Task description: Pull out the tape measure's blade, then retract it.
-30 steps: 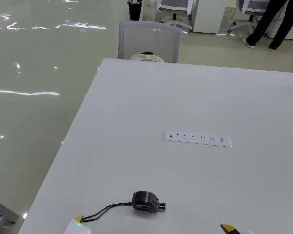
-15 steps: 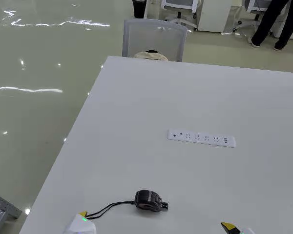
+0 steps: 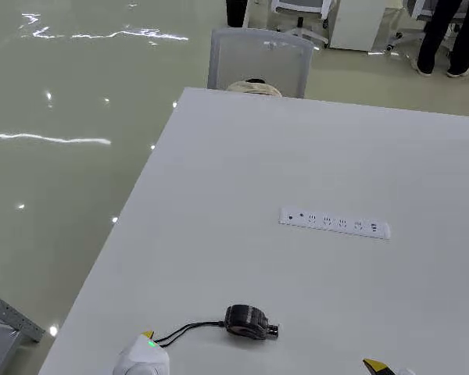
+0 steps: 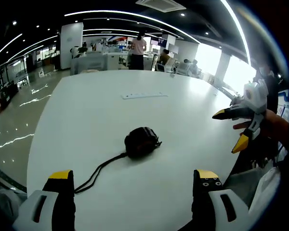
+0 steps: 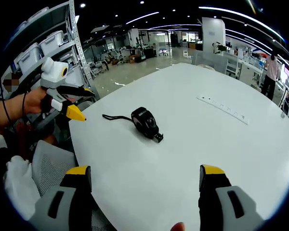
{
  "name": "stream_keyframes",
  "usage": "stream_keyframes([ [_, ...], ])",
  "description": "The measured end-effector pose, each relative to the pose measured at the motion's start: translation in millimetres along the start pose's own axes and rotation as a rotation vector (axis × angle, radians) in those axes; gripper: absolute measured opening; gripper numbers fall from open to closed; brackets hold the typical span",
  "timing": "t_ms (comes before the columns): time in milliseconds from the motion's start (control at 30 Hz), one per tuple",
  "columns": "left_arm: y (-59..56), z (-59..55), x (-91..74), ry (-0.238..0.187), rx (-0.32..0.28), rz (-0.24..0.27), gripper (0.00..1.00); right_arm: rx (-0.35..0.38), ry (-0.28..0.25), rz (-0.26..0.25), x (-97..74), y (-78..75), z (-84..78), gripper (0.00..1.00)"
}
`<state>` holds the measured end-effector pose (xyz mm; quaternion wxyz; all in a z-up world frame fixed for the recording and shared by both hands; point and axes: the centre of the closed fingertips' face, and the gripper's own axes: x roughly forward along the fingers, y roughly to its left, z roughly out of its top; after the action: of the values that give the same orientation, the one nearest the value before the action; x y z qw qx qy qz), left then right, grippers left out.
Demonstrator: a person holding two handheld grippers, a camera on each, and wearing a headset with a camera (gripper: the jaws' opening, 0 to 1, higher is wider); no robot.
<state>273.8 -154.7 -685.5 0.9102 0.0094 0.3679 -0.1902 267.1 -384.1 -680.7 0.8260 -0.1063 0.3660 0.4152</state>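
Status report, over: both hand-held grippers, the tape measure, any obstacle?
Left hand-held gripper open, empty. Right hand-held gripper open, empty. Tape measure lying on table ahead of both, blade in, untouched. Nothing in the way; power strip lies farther back.

White shells, yellow tips.
My left gripper and right gripper have black jaws capped yellow; a green light marks the left.

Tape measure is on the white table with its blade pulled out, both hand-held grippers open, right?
No. The right gripper view shows the tape measure with blade retracted; it lies on the white table, left hand-held gripper and right hand-held gripper both open.
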Motion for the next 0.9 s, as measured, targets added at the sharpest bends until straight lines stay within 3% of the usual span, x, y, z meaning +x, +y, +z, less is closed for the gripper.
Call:
stream_keyframes([
  [900, 1.3, 9.6, 25.8, 0.017, 0.055, -0.034, 0.98, -0.018, 0.024, 0.022, 18.7, -7.3, 3.1, 0.94],
])
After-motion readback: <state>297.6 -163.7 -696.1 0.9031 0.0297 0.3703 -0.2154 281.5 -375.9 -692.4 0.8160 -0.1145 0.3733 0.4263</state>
